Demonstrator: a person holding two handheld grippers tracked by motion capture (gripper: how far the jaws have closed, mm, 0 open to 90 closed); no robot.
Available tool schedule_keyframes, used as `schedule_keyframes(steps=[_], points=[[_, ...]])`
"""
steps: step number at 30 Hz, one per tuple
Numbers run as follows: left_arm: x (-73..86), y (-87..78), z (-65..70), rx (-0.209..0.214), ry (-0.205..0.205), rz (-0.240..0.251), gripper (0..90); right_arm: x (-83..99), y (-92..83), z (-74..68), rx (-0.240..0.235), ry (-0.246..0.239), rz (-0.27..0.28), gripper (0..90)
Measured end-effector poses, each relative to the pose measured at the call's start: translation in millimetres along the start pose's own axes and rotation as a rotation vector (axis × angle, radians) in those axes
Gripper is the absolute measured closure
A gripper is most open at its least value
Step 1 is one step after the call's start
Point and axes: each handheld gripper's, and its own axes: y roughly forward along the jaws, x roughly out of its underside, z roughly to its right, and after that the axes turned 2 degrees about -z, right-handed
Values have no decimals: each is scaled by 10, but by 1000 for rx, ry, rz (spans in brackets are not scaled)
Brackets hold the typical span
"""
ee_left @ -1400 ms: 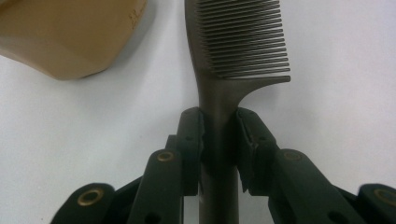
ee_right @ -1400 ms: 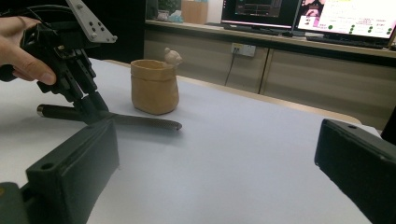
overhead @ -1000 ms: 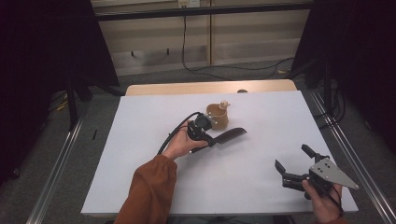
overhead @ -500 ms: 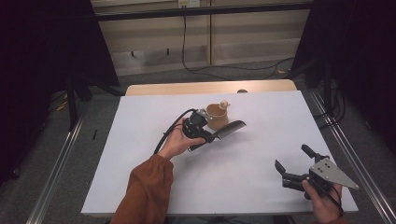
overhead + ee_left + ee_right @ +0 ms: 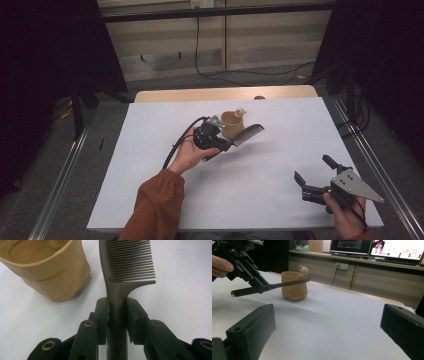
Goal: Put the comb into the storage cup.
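A dark comb (image 5: 130,262) is clamped by its handle in my left gripper (image 5: 117,307), teeth end pointing away. In the high view my left gripper (image 5: 227,146) holds the comb (image 5: 248,134) just above the white table, its toothed end beside a tan cup (image 5: 231,124) with a small figure on the rim. The cup (image 5: 50,270) stands left of the comb in the left gripper view. My right gripper (image 5: 313,168) rests open near the front right corner with nothing between its jaws. From there the comb (image 5: 287,283) crosses in front of the cup (image 5: 294,288).
The white table top (image 5: 150,150) has a wooden strip (image 5: 200,95) along its far edge. Metal rails (image 5: 65,170) run along both sides. Cabinets and monitors (image 5: 397,248) stand beyond the table.
My left gripper with the comb has shifted slightly away from me, toward the cup. The right gripper has stayed where it was.
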Motion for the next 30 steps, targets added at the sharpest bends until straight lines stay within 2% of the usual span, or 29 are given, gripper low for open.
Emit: schedule_keyframes(steps=[10, 12, 18, 26, 30], points=[[9, -115, 30, -4, -29, 106, 726, 0, -1, -1, 0, 1, 1, 0], [7, -146, 39, -6, -20, 116, 726, -1, -1, -1, 0, 0, 0, 0], [-4, -222, 55, -20, -29, 195, 727, -1, -1, -2, 1, -1, 1, 0], [3, -277, 51, -56, -45, 242, 726, -1, -3, -1, -1, 2, 2, 0], [2, -322, 55, -58, -60, 287, 726, -1, -2, -1, -1, 0, 2, 0]])
